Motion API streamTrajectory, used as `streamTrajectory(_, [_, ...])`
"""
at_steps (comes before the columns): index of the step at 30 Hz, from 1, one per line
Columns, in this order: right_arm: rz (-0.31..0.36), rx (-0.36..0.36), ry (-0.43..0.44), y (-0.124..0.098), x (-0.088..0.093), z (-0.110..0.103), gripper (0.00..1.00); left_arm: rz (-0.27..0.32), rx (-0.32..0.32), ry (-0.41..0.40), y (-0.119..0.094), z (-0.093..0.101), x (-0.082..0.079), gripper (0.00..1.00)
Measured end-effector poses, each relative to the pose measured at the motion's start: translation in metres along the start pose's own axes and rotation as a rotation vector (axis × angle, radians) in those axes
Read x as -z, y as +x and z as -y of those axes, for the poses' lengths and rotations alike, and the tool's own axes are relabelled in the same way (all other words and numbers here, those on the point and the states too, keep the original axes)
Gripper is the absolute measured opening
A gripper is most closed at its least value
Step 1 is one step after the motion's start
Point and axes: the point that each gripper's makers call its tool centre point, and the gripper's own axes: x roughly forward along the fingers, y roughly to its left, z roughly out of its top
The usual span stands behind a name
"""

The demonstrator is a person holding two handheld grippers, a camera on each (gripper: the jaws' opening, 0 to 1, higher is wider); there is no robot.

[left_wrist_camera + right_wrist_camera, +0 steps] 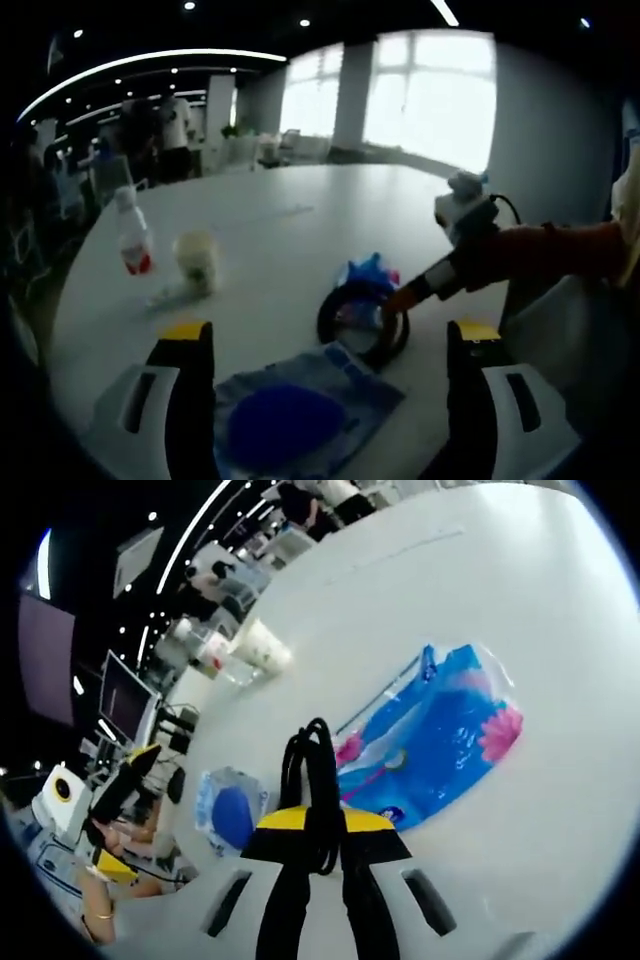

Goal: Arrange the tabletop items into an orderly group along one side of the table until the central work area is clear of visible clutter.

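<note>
On the white counter [300, 230] sit one bottle [132, 238], one cup [197, 260] and two blue packets. The right gripper [318, 855] clamps a black cable coil [308, 770]; the left gripper [330, 345] gapes wide over the partly cut-off smaller packet [295, 415].

white hand-held gripper [330, 345] bodies, black jaws tipped with yellow bands, dark slots

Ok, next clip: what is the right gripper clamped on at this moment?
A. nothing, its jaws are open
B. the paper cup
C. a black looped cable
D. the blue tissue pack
C: in the right gripper view the right gripper has its jaws closed on the black looped cable, while the blue tissue pack and the paper cup lie apart on the table.
</note>
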Motion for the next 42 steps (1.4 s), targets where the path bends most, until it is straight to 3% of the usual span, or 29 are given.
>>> streamTrajectory(12, [0.02,-0.108,-0.014,-0.009,-0.008,-0.028,0.05,0.0,-0.005,0.006,-0.001,-0.001,0.0,0.94])
streamTrajectory(20, [0.034,-0.128,-0.051,-0.015,-0.013,-0.037,0.04,0.0,-0.007,0.009,-0.002,-0.001,0.0,0.93])
streamTrajectory(29, [0.09,-0.182,-0.098,-0.025,-0.026,-0.053,0.04,0.009,-0.007,0.007,-0.004,-0.002,-0.002,0.93])
streamTrajectory(42, [0.181,-0.242,-0.064,-0.048,-0.048,-0.062,0.04,0.009,-0.004,0.009,-0.005,-0.002,-0.001,0.93])
